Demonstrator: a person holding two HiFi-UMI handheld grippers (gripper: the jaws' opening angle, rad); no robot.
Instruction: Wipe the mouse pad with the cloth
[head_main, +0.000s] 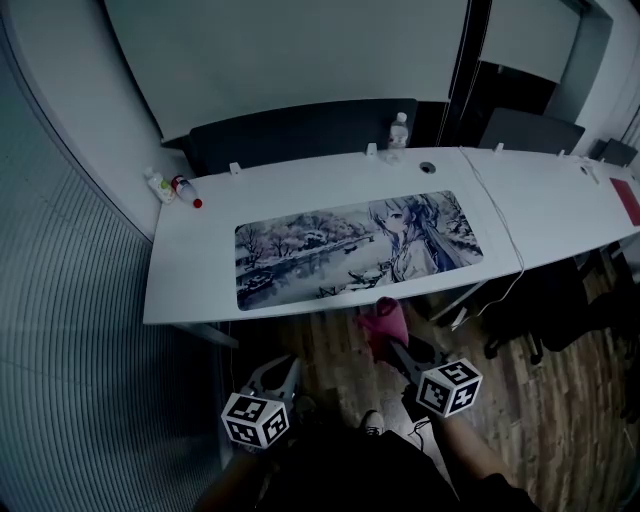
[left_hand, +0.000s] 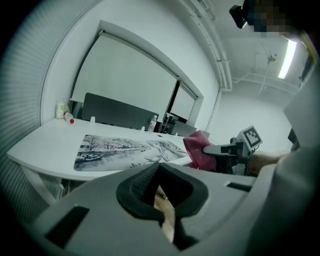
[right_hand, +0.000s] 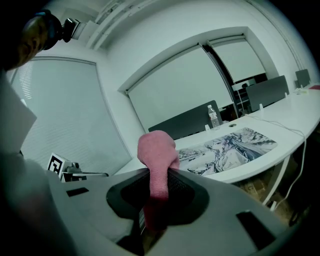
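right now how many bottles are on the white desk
3: a clear plastic water bottle at the white desk's far edge; a small pale bottle and a small red-capped bottle together at its far left corner. None appears hidden.

1. Head view: above the near side, looking steeply down over the whole worktop.
2. Left gripper view: low, near-left, facing far-right.
3. Right gripper view: low, near-right, facing far-left. All three share the mouse pad.

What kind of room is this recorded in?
Most likely an office or meeting room: a long white desk with a cable grommet, a wide roller blind over the window behind it, and a large printed mouse pad laid out like a workstation.
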